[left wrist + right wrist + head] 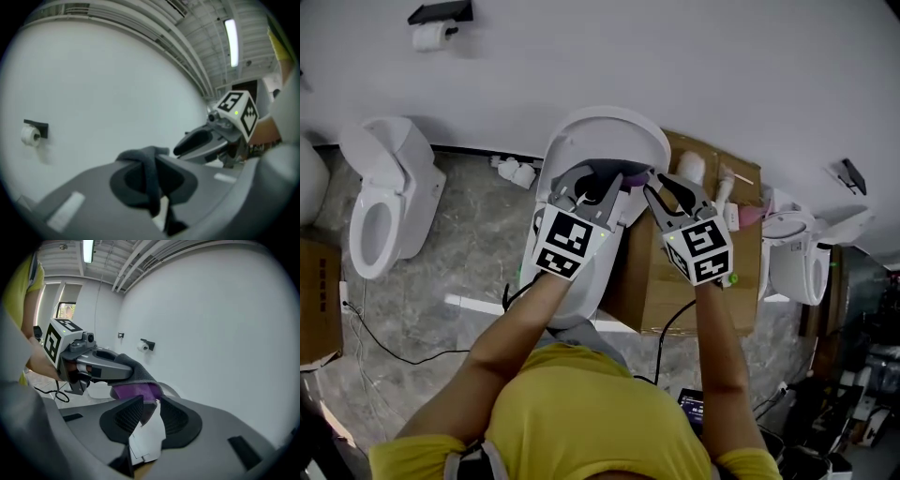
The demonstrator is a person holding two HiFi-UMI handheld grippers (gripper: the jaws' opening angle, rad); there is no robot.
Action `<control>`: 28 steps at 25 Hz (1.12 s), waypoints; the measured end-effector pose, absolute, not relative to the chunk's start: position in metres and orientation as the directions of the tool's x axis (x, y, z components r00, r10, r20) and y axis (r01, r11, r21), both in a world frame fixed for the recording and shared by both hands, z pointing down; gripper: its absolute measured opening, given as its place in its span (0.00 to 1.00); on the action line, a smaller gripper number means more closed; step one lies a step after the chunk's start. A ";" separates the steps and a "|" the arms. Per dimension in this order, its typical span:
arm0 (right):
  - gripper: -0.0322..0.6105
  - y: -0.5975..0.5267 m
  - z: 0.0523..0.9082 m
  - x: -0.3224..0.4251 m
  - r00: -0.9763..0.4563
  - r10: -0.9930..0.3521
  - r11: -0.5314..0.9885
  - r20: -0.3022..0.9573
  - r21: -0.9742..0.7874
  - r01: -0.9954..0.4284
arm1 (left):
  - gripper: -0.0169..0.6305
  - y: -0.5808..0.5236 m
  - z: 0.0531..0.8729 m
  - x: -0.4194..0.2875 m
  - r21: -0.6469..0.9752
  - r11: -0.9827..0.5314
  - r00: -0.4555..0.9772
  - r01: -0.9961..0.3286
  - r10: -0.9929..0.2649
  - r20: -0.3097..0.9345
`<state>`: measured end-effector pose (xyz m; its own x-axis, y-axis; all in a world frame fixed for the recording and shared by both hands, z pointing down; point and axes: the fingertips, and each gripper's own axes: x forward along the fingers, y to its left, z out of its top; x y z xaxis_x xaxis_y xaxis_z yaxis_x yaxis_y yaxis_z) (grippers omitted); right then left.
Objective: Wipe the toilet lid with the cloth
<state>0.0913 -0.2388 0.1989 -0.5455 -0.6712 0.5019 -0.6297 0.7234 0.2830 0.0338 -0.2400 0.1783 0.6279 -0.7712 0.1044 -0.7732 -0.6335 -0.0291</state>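
Cloth (136,391) in left gripper (152,180), right gripper (151,413) parted

Middle toilet (592,281) stands against the wall, its lid (609,136) up behind the bowl. Left toilet (389,202) sits beside it, right toilet (797,262) on the other side, a cardboard box (661,281) between middle and right. The cloth (632,178) hangs before the lid, between left gripper (598,187) and right gripper (663,189). A paper roll (429,36) sits on the wall above the left toilet.
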 end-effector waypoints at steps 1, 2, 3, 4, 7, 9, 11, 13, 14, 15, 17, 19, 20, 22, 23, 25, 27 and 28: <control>0.21 -0.243 0.203 0.093 -0.547 -0.662 0.731 0.512 0.282 -0.621 | 0.05 -0.243 0.179 0.036 -0.028 -0.634 0.628 -0.773 -0.771 0.107; 0.21 -0.246 0.206 0.096 -0.548 -0.654 0.737 0.521 0.280 -0.615 | 0.05 -0.245 0.181 0.039 -0.028 -0.634 0.628 -0.773 -0.771 0.109; 0.22 -0.250 0.208 0.098 -0.550 -0.647 0.743 0.528 0.276 -0.610 | 0.05 -0.248 0.182 0.042 -0.027 -0.633 0.627 -0.773 -0.771 0.112; 0.23 -0.253 0.210 0.101 -0.553 -0.640 0.748 0.534 0.271 -0.605 | 0.05 -0.250 0.184 0.045 -0.025 -0.633 0.626 -0.774 -0.771 0.116; 0.24 -0.262 0.216 0.104 -0.560 -0.617 0.766 0.553 0.260 -0.587 | 0.05 -0.258 0.191 0.050 -0.019 -0.628 0.621 -0.778 -0.773 0.133; 0.25 -0.267 0.219 0.106 -0.563 -0.604 0.778 0.565 0.263 -0.571 | 0.05 -0.264 0.196 0.051 -0.016 -0.624 0.616 -0.781 -0.775 0.144; 0.26 -0.273 0.220 0.107 -0.565 -0.593 0.788 0.573 0.269 -0.554 | 0.05 -0.268 0.200 0.052 -0.015 -0.620 0.611 -0.785 -0.777 0.153; 0.26 -0.281 0.219 0.108 -0.566 -0.588 0.794 0.578 0.279 -0.540 | 0.05 -0.273 0.204 0.052 -0.017 -0.615 0.604 -0.788 -0.780 0.164; 0.26 -0.285 0.218 0.109 -0.566 -0.586 0.797 0.580 0.283 -0.534 | 0.05 -0.275 0.206 0.053 -0.018 -0.612 0.600 -0.791 -0.781 0.172; 0.27 -0.289 0.217 0.110 -0.565 -0.583 0.799 0.583 0.288 -0.528 | 0.05 -0.277 0.209 0.053 -0.019 -0.608 0.596 -0.794 -0.783 0.181; 0.27 -0.299 0.216 0.111 -0.559 -0.578 0.804 0.594 0.296 -0.516 | 0.05 -0.280 0.214 0.052 -0.017 -0.603 0.588 -0.798 -0.784 0.197; 0.28 -0.309 0.220 0.112 -0.550 -0.569 0.810 0.611 0.300 -0.504 | 0.05 -0.283 0.218 0.050 -0.018 -0.598 0.583 -0.801 -0.786 0.206; 0.28 -0.315 0.222 0.112 -0.546 -0.563 0.814 0.621 0.301 -0.497 | 0.05 -0.285 0.219 0.049 -0.019 -0.596 0.580 -0.803 -0.787 0.209; 0.28 -0.325 0.228 0.112 -0.537 -0.552 0.821 0.638 0.301 -0.486 | 0.05 -0.289 0.221 0.048 -0.019 -0.593 0.577 -0.805 -0.789 0.212; 0.29 -0.331 0.230 0.112 -0.533 -0.547 0.824 0.646 0.301 -0.480 | 0.05 -0.291 0.222 0.047 -0.017 -0.592 0.575 -0.806 -0.790 0.214; 0.30 -0.340 0.237 0.113 -0.522 -0.537 0.830 0.663 0.303 -0.468 | 0.05 -0.294 0.226 0.045 -0.010 -0.587 0.571 -0.809 -0.791 0.220; 0.30 -0.350 0.245 0.114 -0.509 -0.526 0.836 0.681 0.303 -0.457 | 0.05 -0.298 0.229 0.043 -0.006 -0.582 0.566 -0.813 -0.793 0.225; 0.31 -0.356 0.249 0.114 -0.503 -0.520 0.839 0.691 0.302 -0.453 | 0.05 -0.300 0.230 0.041 -0.005 -0.580 0.564 -0.814 -0.794 0.226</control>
<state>0.1141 -0.3560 0.2491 -0.5027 -0.5198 0.6908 -0.4526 0.8390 0.3020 0.0415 -0.2996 0.2301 0.5643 -0.7940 0.2261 -0.8144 -0.5802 -0.0051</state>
